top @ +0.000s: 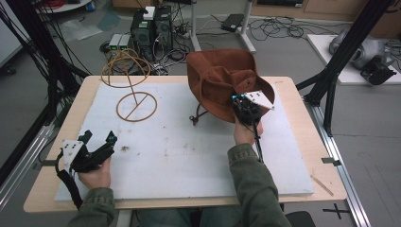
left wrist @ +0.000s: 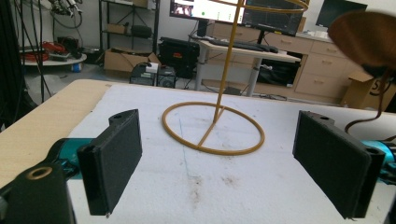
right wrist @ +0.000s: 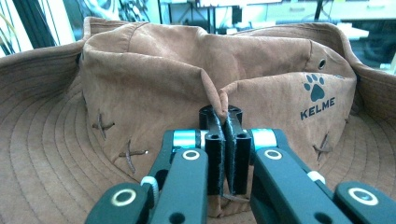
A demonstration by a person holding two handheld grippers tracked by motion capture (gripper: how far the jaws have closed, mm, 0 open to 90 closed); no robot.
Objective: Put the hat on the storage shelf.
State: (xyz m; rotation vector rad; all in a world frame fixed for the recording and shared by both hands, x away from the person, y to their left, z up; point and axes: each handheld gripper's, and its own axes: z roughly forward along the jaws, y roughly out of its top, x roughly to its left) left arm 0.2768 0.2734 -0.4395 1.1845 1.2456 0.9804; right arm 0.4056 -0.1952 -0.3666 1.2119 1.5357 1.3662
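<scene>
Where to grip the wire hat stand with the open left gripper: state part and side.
Judging by shape, take the wire hat stand by its thin upright rod, coming level from the left gripper's side. The flat base ring lies against the foam mat, leaving fingers little room.

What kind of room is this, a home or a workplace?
Most likely a workplace, a lab or workshop used for recording. Computers and loose cables lie on the floor behind the table, black frame posts stand beside it, and a desk with a monitor stands farther back.
</scene>
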